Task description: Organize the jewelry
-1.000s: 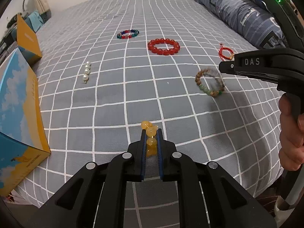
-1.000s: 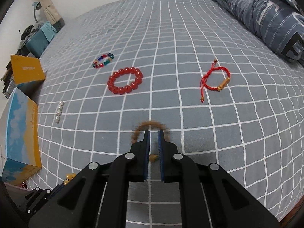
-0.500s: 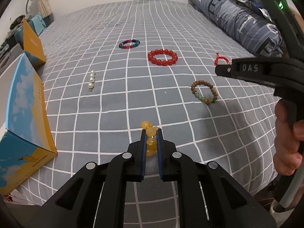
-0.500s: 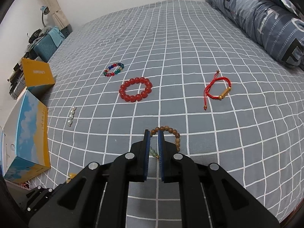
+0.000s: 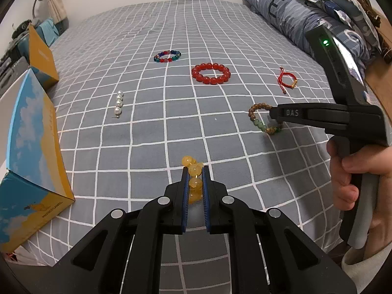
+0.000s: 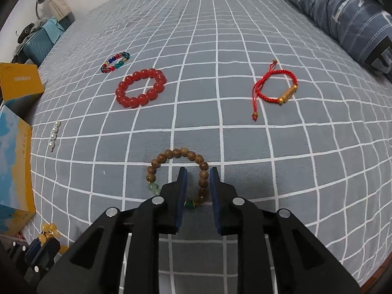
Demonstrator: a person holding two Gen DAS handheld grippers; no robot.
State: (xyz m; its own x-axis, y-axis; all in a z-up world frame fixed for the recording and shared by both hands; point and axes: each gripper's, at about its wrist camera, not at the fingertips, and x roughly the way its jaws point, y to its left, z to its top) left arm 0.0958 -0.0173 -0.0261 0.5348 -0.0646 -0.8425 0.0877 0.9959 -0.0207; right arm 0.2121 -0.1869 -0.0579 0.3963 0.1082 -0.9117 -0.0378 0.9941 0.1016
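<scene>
We work over a grey bedspread [image 6: 245,49] crossed by white grid lines, with rolled blue bedding [image 6: 343,24] along its edge at two o'clock. At nine o'clock in the left wrist view stands a blue-and-yellow box [image 5: 31,147], with a plain yellow box [image 5: 40,56] beyond it at ten o'clock.

Our right gripper [image 6: 197,178] points down at the wooden bead bracelet [image 6: 171,164]. Its jaws are opening, and the bracelet's right side lies on the cloth between them, free of the pads.

Our left gripper [image 5: 195,178] is clenched on a yellow bead strand [image 5: 193,171], whose top beads poke out past the fingertips.

From the right wrist view the other pieces lie flat and well apart: a red bead bracelet [image 6: 140,88] at eleven o'clock, a multicoloured bead bracelet [image 6: 115,62] just beyond it, a red cord bracelet [image 6: 274,90] with a gold tube at one o'clock, and a short row of pearls [image 6: 54,136] at nine o'clock.
</scene>
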